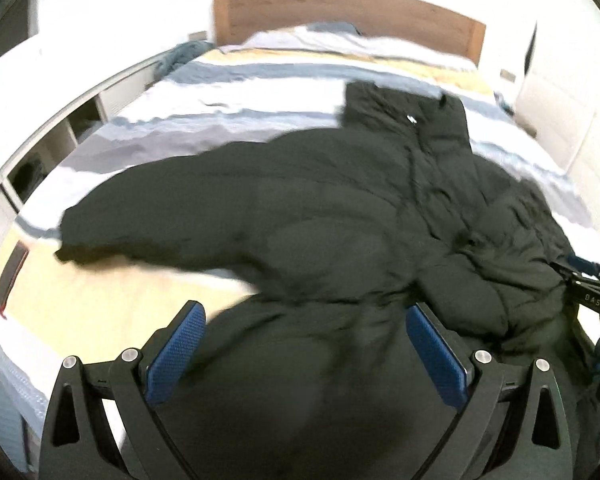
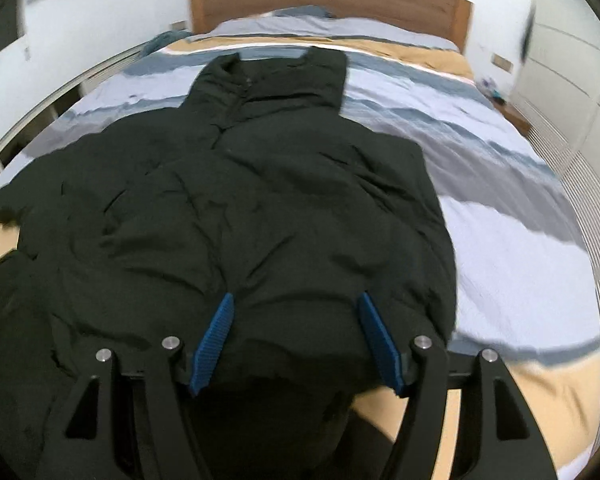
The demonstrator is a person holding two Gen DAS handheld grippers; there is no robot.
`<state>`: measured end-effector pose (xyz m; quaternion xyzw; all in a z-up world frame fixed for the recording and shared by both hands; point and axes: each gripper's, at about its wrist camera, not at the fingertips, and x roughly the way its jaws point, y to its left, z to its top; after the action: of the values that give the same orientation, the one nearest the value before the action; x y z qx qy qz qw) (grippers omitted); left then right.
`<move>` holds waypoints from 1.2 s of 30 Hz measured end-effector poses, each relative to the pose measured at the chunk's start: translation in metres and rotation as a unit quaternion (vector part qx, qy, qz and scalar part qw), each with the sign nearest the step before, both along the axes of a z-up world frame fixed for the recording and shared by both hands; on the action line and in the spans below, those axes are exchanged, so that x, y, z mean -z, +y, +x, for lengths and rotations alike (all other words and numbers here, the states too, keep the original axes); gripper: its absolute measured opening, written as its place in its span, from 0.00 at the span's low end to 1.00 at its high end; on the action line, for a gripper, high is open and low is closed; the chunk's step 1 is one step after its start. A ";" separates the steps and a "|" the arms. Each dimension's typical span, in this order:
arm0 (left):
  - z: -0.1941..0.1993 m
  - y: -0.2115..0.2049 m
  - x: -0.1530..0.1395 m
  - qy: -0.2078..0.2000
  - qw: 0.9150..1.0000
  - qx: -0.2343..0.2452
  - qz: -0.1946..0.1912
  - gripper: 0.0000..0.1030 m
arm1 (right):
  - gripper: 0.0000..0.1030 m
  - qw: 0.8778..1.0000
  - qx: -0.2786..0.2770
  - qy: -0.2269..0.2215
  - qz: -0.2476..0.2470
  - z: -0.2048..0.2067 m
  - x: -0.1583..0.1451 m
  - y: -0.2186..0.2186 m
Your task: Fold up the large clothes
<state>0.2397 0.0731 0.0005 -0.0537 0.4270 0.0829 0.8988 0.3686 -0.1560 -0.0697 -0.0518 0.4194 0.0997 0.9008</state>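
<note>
Left hand-held gripper point(image 1: 302, 350): jaws spread wide, blue pads point(image 1: 176, 354) on either side of the jacket's near hem, not pressing it; released. Right hand-held gripper point(image 2: 296, 344): jaws about half open, padded hem bulging between them; cannot tell whether the pads bite. Jacket point(image 2: 236, 200): dark puffer, front up, lying on the striped bed point(image 2: 480, 184), collar at the far end toward the headboard point(image 2: 328, 0), one sleeve point(image 1: 140, 216) stretched out left.

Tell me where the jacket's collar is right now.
In the right wrist view the black jacket lies spread on the striped bed cover, its collar at the far end, pointing toward the wooden headboard.
</note>
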 end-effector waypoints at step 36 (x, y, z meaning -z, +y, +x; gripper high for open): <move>0.006 0.387 0.134 -0.100 0.833 -0.298 -0.454 0.82 | 0.62 0.996 0.073 -0.059 0.001 -0.080 -0.079 0.030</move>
<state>0.2458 0.4597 -0.1339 -0.5888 0.2874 0.1378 0.7428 0.2885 -0.1263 0.0090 -0.0256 0.3676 0.0306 0.9291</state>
